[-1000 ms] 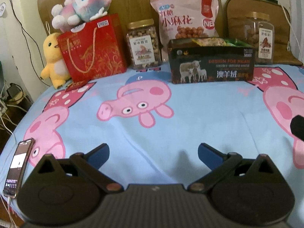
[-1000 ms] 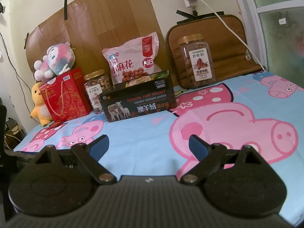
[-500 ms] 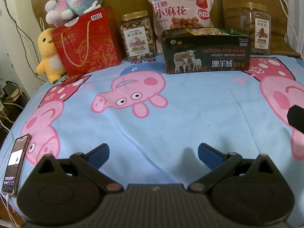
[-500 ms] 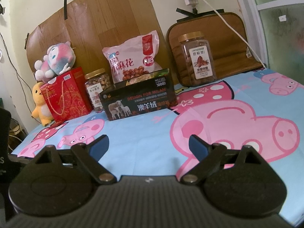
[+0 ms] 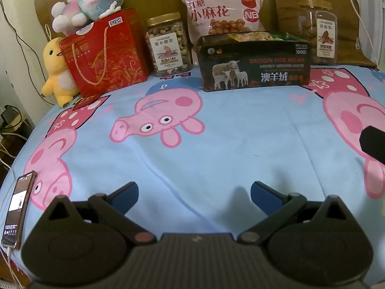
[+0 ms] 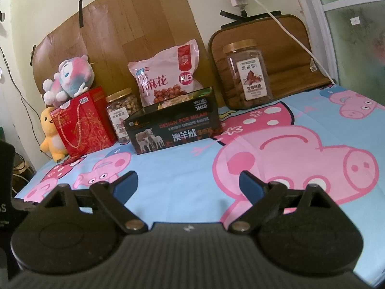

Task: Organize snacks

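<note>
A dark box (image 5: 252, 61) (image 6: 173, 130) with sheep printed on its side stands at the back of the bed, with snack packets showing over its rim. Behind it leans a pink snack bag (image 5: 221, 9) (image 6: 166, 77). A nut jar (image 5: 167, 44) (image 6: 121, 113) stands left of the box, and a taller jar (image 5: 317, 30) (image 6: 247, 74) stands to its right. My left gripper (image 5: 193, 196) is open over the bare sheet, well short of the snacks. My right gripper (image 6: 189, 184) is open too, with nothing between its fingers.
A red gift bag (image 5: 105, 53) (image 6: 81, 125) with a plush toy (image 5: 89, 2) on top stands at the back left, beside a yellow plush duck (image 5: 56, 72). A phone (image 5: 18, 209) lies at the bed's left edge. The pig-print sheet (image 5: 240, 144) covers the bed.
In the left wrist view the row of snacks has slid slightly upward and leftward over the second. The right wrist view is nearly unchanged. Both grippers stay open.
</note>
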A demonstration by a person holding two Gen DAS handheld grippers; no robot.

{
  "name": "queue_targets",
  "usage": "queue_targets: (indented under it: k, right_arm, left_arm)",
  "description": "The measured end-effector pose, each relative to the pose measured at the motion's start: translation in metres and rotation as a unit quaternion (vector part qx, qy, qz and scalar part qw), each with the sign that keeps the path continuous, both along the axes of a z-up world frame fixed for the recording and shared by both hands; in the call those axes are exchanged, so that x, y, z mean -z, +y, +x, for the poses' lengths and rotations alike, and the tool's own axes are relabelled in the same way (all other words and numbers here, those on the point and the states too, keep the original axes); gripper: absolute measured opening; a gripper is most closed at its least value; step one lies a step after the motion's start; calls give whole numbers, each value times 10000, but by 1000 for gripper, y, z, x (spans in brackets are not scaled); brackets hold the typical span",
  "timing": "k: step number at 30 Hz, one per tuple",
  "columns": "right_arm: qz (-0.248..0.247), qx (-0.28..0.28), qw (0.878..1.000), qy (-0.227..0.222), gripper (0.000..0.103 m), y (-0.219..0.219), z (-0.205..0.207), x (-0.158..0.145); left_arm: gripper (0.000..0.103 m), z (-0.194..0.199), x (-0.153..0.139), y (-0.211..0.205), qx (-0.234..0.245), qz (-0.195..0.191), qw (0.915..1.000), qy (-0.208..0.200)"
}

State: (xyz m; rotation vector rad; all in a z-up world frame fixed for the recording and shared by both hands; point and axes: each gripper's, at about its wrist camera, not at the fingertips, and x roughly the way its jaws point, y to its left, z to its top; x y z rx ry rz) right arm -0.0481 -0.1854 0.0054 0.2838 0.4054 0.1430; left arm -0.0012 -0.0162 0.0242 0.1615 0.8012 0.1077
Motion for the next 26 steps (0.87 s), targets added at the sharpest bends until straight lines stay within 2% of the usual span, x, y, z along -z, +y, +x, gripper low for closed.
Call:
queue_targets:
  k: [14,21,26]
  right_arm:
    - [31,14,10000,3,93,-3,0,0]
    - [17,-1,10000,6,93,-3,0,0]
    - [-2,-5,10000,-7,93,-2,1,0]
  left_arm:
    - [103,-1,-3,0,27,-78,10000,-9]
    - [103,0,-4,5,2,-272,9996,25]
    - [103,-5,-13,8,62,-417,9990,-171]
